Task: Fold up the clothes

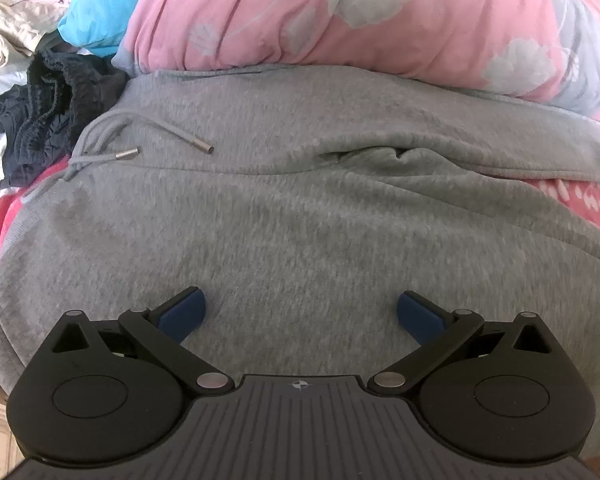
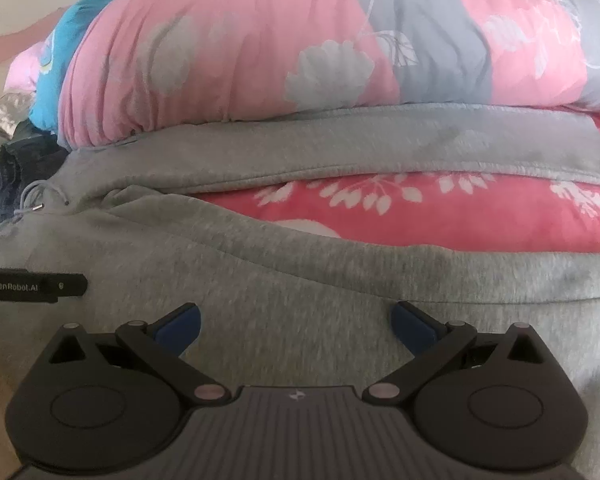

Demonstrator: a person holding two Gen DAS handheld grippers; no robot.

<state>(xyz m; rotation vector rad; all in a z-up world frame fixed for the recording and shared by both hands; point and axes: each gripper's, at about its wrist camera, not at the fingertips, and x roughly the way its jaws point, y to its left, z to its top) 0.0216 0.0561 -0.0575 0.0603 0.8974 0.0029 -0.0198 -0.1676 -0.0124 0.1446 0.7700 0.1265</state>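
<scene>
Grey sweatpants (image 1: 300,208) lie spread on a bed, with the waistband and its drawstring (image 1: 168,136) at the left. They also fill the right wrist view (image 2: 300,280), with one leg along the back (image 2: 340,152). My left gripper (image 1: 301,312) is open and empty, just above the grey fabric. My right gripper (image 2: 295,322) is open and empty, above the near leg. The left gripper's side (image 2: 32,286) shows at the left edge of the right wrist view.
A rolled pink and grey floral quilt (image 1: 360,20) lies behind the pants, also in the right wrist view (image 2: 300,40). A dark garment (image 1: 48,112), beige cloth (image 1: 8,28) and a blue pillow (image 1: 96,12) are piled at the left. A pink blanket (image 2: 420,216) covers the bed.
</scene>
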